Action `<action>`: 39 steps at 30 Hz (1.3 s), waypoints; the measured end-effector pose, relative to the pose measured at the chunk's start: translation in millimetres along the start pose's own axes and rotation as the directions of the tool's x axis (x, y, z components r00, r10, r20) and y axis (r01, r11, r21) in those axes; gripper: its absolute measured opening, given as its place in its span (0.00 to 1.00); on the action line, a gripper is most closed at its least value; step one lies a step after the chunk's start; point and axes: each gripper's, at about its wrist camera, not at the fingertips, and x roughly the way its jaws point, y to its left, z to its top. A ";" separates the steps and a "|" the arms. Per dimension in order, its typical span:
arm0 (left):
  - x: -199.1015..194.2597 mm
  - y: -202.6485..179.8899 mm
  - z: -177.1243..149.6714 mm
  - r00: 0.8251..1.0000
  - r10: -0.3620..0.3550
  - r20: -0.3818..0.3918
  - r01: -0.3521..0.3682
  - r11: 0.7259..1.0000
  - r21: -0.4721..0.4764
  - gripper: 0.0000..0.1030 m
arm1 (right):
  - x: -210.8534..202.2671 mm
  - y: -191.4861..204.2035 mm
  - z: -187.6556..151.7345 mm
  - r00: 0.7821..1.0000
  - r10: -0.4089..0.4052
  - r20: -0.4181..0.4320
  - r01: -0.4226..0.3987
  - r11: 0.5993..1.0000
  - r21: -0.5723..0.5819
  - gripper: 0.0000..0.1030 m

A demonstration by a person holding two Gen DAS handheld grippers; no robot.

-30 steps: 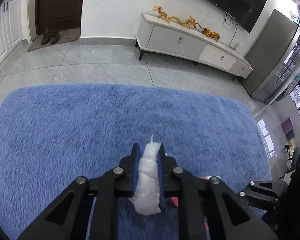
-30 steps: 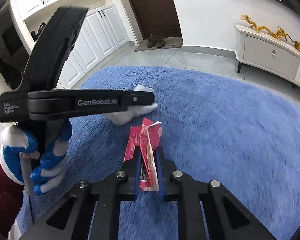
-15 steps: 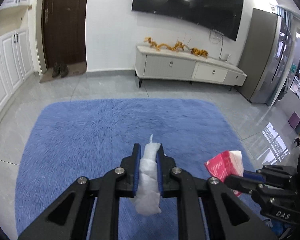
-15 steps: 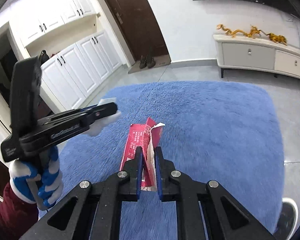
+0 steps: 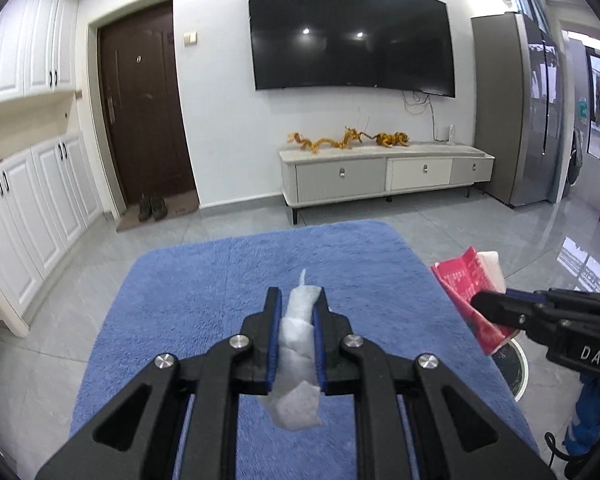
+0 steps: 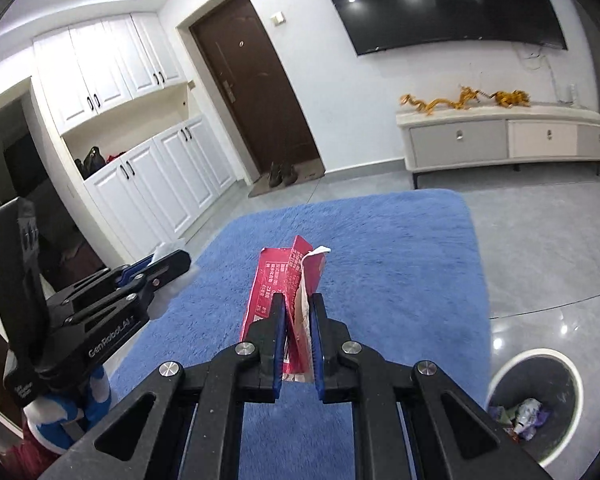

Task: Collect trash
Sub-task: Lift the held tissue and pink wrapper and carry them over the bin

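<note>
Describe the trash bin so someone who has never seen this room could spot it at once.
Start from the big blue rug in the middle of the grey tiled floor. Just off its near right corner, in the right wrist view, stands a round trash bin. It has a white rim and a dark liner, and a few crumpled wrappers lie inside.

Right gripper [image 6: 296, 312] clamped on a red wrapper [image 6: 290, 280], which stands upright between the blue pads above the blue rug [image 6: 400, 248]. Left gripper [image 6: 168, 266] at the left edge, pinching a white tissue [image 6: 166, 247], held by a blue-and-white gloved hand [image 6: 66, 412]. White-rimmed bin [image 6: 500, 376] at lower right on the grey tiled floor, holding crumpled litter [image 6: 528, 416]
</note>
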 end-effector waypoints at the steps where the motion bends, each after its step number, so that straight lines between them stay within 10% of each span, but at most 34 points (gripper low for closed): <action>1: -6.6 -5.9 0.0 1.000 0.005 0.013 -0.005 1.000 0.010 0.13 | -6.9 0.3 -2.2 1.000 -0.007 0.010 0.007 1.000 -0.002 0.11; 15: -45.0 -67.7 1.5 0.996 0.014 0.091 -0.025 0.993 0.118 0.13 | -66.9 -21.1 -20.1 0.989 -0.079 0.122 0.076 0.997 0.032 0.11; 26: -8.4 -122.7 7.8 0.996 -0.087 0.007 0.085 0.981 0.175 0.13 | -88.6 -80.9 -28.2 0.966 -0.198 0.165 0.174 0.973 0.150 0.11; 39: 101.6 -260.9 2.2 0.923 -0.287 -0.257 0.347 0.910 0.228 0.16 | -83.3 -221.8 -74.6 0.922 -0.387 0.024 0.343 0.842 0.417 0.11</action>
